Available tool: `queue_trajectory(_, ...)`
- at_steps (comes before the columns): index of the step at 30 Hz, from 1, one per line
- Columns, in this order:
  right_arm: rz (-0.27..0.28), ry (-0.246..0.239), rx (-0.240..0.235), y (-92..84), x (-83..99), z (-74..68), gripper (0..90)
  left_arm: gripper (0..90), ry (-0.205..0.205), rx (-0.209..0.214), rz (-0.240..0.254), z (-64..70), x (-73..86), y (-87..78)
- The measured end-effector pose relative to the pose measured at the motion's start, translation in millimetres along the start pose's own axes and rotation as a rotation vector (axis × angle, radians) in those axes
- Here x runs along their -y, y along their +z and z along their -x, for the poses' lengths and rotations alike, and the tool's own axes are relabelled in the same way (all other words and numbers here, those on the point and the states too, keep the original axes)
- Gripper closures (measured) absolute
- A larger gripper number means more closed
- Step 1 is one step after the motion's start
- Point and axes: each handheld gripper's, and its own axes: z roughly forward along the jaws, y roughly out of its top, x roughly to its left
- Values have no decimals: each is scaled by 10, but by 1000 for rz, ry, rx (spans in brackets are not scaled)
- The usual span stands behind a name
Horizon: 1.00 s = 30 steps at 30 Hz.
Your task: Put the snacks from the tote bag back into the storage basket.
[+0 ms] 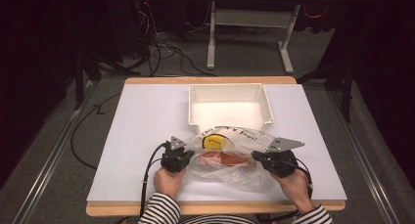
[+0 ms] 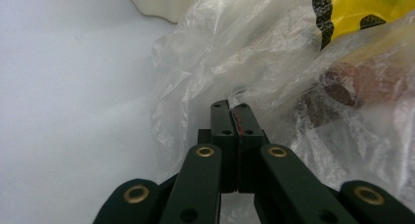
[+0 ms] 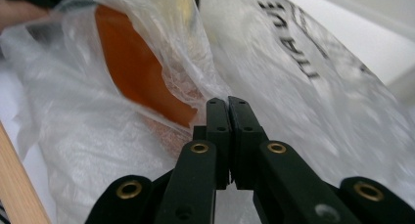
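High view, bag: a clear plastic bag (image 1: 230, 158) with black lettering and a yellow print is lying on the white counter (image 1: 147, 136), just in front of the white bin (image 1: 230, 104) and touching its near wall.
High view, contents: something orange-red (image 1: 225, 159) is showing through the film at the bag's middle.
High view, left gripper: the left gripper (image 1: 188, 155) is sitting at the bag's left edge, with a hand in a striped sleeve behind it.
High view, right gripper: the right gripper (image 1: 255, 156) is sitting at the bag's right edge.
Left gripper view, grip: the left gripper (image 2: 230, 106) is pinching a fold of the bag's film (image 2: 235, 57), its jaws pressed together on it.
Left gripper view, surroundings: the yellow print (image 2: 362, 6) is lying beyond the jaws, and a corner of the white bin (image 2: 161, 1) is showing past the bag.
Right gripper view, grip: the right gripper (image 3: 228, 102) is clamping the bag's film (image 3: 303, 101) between closed jaws.
Right gripper view, contents: the orange item (image 3: 132, 62) is lying inside the bag, just beyond the jaws.
Right gripper view, edge: the counter's wooden edge (image 3: 17, 185) is running beside the bag.
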Motion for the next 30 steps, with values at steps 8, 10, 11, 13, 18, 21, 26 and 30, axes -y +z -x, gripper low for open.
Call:
queue_trajectory(8,-61,62,31,-88,428,108,900,899,-11,5,13,-9,19,-2)
queue_trajectory(10,-92,71,36,-49,514,106,900,899,-9,3,12,-13,20,-5)
queue_trajectory(11,-92,71,36,-49,514,106,900,899,-9,3,12,-13,20,-5)
queue_trajectory(13,-111,77,32,4,593,112,900,899,-9,1,11,-18,21,-9)
queue_trajectory(18,-117,91,40,97,663,122,900,860,-12,-12,3,-23,13,-30)
queue_trajectory(21,-113,79,46,101,651,100,880,782,-9,-21,27,-1,9,-104)
queue_trajectory(26,-60,68,43,17,569,47,706,691,27,-40,80,85,-38,-380)
queue_trajectory(30,-20,77,20,-72,502,26,605,625,58,-24,115,199,-64,-565)
